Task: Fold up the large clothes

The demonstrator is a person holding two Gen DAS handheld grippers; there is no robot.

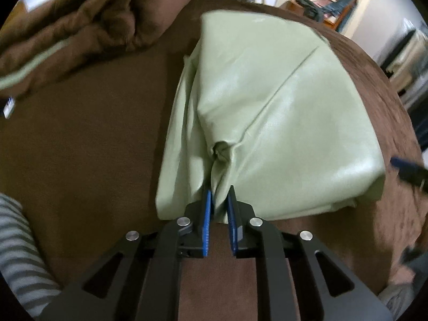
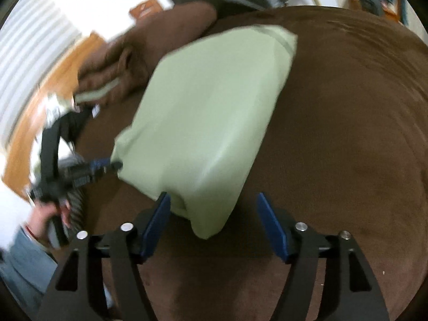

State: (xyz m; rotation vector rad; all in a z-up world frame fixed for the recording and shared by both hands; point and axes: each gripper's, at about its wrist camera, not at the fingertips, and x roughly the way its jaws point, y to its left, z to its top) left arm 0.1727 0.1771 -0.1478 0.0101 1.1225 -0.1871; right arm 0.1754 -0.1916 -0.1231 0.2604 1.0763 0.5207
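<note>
The green cloth (image 1: pixel 267 101) lies folded in a thick pad on the brown bed (image 1: pixel 80 147). Its long side runs from the near edge away to the far end, a bit slanted. The far end is neat. The near end is bunched, with a little knot of wrinkles.

The left tongs (image 1: pixel 220 200) are right at that near edge. Their blue pads are close together and pinch a ridge of the cloth between them. From the right camera the same tongs (image 2: pixel 113 164) bite the cloth's near left corner, and a hand (image 2: pixel 45 219) holds their grip.

The right tongs (image 2: pixel 212 200) stand wide apart and hold nothing. The cloth's near right corner (image 2: pixel 206 227) pokes into the gap between them but no pad presses it. That picture is blurry, so I cannot say if a pad brushes it.

So both tongs sit at the near end, left one holding, right one free. I think the next move is for the right tongs to pinch that corner, then both carry the near end toward the far end.

A brown blanket (image 1: pixel 80 21) is heaped at the far left, apart from the cloth.
</note>
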